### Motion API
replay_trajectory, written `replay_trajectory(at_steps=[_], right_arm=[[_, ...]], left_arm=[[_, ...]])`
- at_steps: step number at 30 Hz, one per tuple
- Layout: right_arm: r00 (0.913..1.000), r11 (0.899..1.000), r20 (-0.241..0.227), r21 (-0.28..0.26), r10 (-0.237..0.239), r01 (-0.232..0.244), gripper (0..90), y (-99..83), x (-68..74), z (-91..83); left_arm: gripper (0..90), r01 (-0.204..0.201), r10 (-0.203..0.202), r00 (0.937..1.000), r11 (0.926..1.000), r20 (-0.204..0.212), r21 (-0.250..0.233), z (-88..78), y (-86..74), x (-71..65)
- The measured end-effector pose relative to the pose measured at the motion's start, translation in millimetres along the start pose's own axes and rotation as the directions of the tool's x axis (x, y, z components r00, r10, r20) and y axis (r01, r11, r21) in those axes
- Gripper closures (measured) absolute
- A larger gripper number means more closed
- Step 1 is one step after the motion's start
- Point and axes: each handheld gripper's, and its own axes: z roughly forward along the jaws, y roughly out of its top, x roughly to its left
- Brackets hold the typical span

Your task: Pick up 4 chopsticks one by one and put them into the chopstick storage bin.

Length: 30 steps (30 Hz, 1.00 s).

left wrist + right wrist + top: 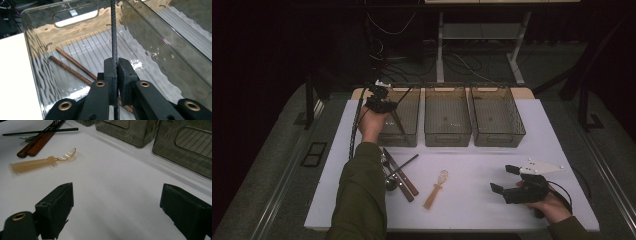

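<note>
Where the white table (472,200) carries the whole lot, the items run by size as follows.

Bins: three smoky clear bins stand in a row along the far edge. Left bin (409,132), ribbed floor, slot handle in its far wall; two brown chopsticks (72,66) lie side by side on its floor, slanted. Middle bin (447,131) and right bin (507,135) stand just beside it.

Left claw (388,111): held above the left bin's near left corner by a hand in an olive sleeve (362,195). Clenched on a black chopstick (114,32), which is pinched between the two pads and runs straight up past them over the bin's inside. In the high view the stick slants down into the bin.

Right claw (504,178): rests low over the near right part of the table, jaws spread wide, nothing between them but bare tabletop.

Loose cutlery, near left of the table, just beside the sleeve: two pieces with dark wooden handles (35,143) lying close together; a second black chopstick (41,131) laid across them; a metal spoon (390,184) partly under them.

Amber plastic spoon (436,190): lies alone near the middle front, bowl toward the bins, well apart from both claws.
</note>
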Motion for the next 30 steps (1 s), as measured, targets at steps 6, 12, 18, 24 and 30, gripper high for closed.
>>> replay_trajectory(at_steps=[6, 12, 18, 24, 30], right_arm=[[1.0000, 1.000, -0.002, 0.000, -0.001, 0.001, 11.7, 0.0, 0.0, 0.0], [1.0000, 1.000, -0.001, 0.000, -0.001, 0.001, 11.7, 0.1, 0.1, 0.2], [1.0000, 1.000, -0.002, 0.003, -0.007, 0.007, 11.7, 0.2, 0.6, 0.8], [1.0000, 1.000, -0.004, 0.007, -0.007, 0.007, 11.7, 0.4, 0.7, 1.5], [1.0000, 1.000, -0.005, 0.002, -0.005, 0.005, 11.7, 1.0, 1.9, 1.2]], left_arm=[[64.4, -0.006, 0.006, 1.0000, 0.9999, -0.005, -0.013, -0.8, -0.3, -0.2], [55.5, -0.037, 0.037, 0.9988, 0.9993, 0.032, -0.007, -3.9, -1.5, -2.7], [49.2, -0.060, 0.060, 0.9959, 0.9982, 0.067, -0.001, -16.3, -0.5, -5.8], [44.5, -0.091, 0.094, 0.9897, 0.9954, 0.108, -0.032, -34.8, -0.8, -13.2], [40.4, -0.106, 0.115, 0.9823, 0.9921, 0.148, -0.068, -49.0, -6.2, -18.9]])
